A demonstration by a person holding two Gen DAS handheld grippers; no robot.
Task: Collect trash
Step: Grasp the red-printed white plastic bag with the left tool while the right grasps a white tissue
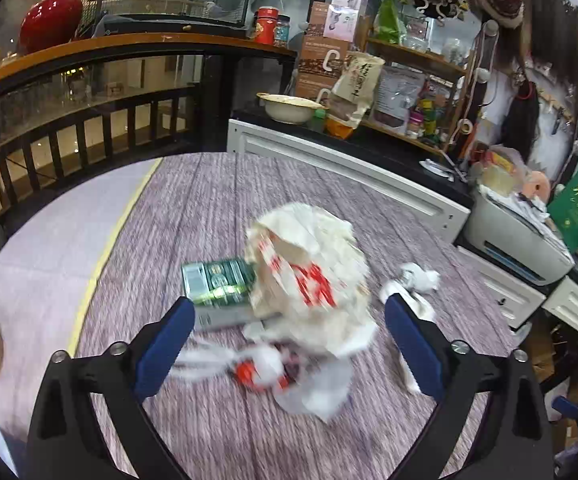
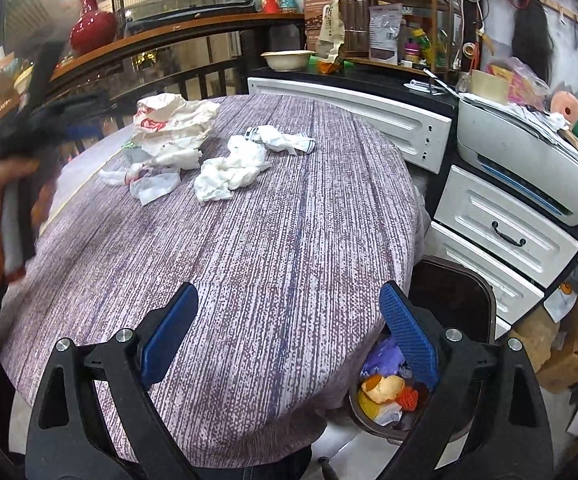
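In the left wrist view the left gripper (image 1: 287, 318) hangs over the round table (image 1: 209, 208) with jaws wide and nothing pinched; between its fingers lies a crumpled paper bag (image 1: 309, 268) with red print, a green box (image 1: 219, 282) poking out leftward from under it, long side across the picture. In the right wrist view the right gripper (image 2: 289, 312) is spread wide and empty at the table's near edge, above a trash bin (image 2: 385, 396); crumpled tissues (image 2: 229, 172) lie before the bag.
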